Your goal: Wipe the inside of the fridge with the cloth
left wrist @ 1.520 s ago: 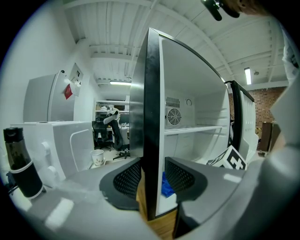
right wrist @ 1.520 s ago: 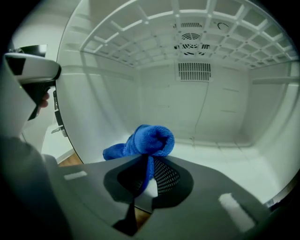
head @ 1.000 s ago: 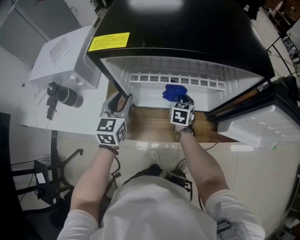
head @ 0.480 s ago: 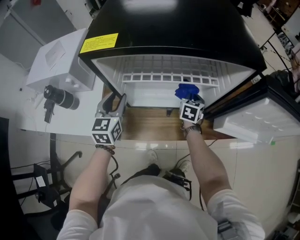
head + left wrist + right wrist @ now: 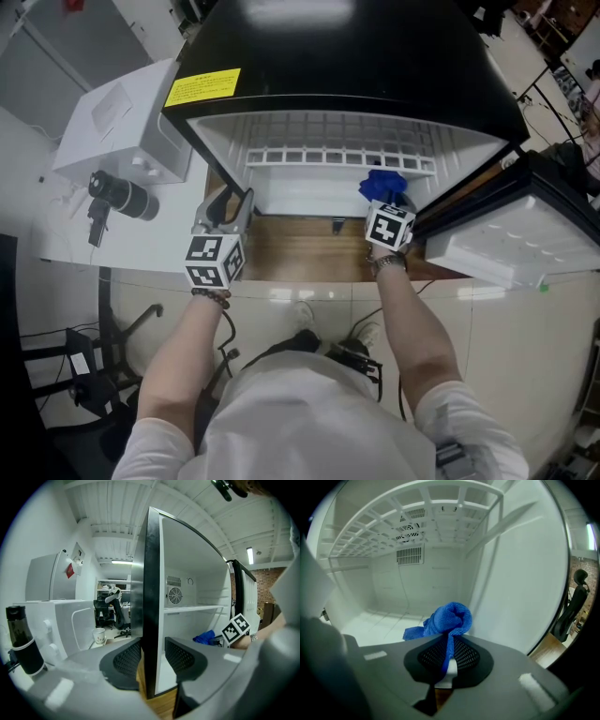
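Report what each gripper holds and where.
Right gripper pinches the blue cloth by a lower fold; left gripper clamps the fridge's left wall at its front edge.

Just one fridge (image 5: 375, 56), one blue cloth (image 5: 382, 184) inside it, two grippers (left gripper (image 5: 228, 202), right gripper (image 5: 382, 202)), one black bottle (image 5: 120, 194) beside it.

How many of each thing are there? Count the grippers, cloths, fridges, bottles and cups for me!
grippers: 2, the left gripper and the right gripper
cloth: 1
fridge: 1
bottle: 1
cup: 1
total: 6
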`<state>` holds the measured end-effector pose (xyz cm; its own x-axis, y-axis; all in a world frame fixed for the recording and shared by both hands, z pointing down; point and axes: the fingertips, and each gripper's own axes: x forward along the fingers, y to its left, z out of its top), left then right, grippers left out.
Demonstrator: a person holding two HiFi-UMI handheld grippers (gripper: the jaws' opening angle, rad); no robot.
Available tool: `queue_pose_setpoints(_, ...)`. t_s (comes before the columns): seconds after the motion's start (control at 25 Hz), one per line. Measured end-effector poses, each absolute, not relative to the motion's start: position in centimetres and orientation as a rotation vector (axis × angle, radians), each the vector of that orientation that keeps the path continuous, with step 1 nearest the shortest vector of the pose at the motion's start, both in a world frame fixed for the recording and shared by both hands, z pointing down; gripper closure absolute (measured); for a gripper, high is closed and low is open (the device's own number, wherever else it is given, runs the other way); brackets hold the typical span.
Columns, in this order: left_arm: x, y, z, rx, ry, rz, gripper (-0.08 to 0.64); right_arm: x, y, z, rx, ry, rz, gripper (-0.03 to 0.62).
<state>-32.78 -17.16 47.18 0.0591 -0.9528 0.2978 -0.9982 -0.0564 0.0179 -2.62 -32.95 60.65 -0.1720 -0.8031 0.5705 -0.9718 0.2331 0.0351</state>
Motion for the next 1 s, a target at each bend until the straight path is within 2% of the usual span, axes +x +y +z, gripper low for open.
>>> queue_pose_setpoints(0.2, -32.7, -17.2, 47.1, 2.123, -1.987, 0.297, 0.410, -3.7, -32.6, 58.2, 1.635, -2.143, 0.472, 0.563)
queue_pose_setpoints(0.64, -32.7, -17.2, 47.1, 2.131, -1.962, 0.286, 0.411, -15.8, -28.5, 51.7, 1.391, -2.480, 0.390, 0.563)
queue_pose_setpoints(1.0, -32.7, -17.2, 47.7, 2.129, -1.922, 0.298, 0.411, -25.3, -22.3, 53.0, 1.082, -2.605, 0.420, 0.563)
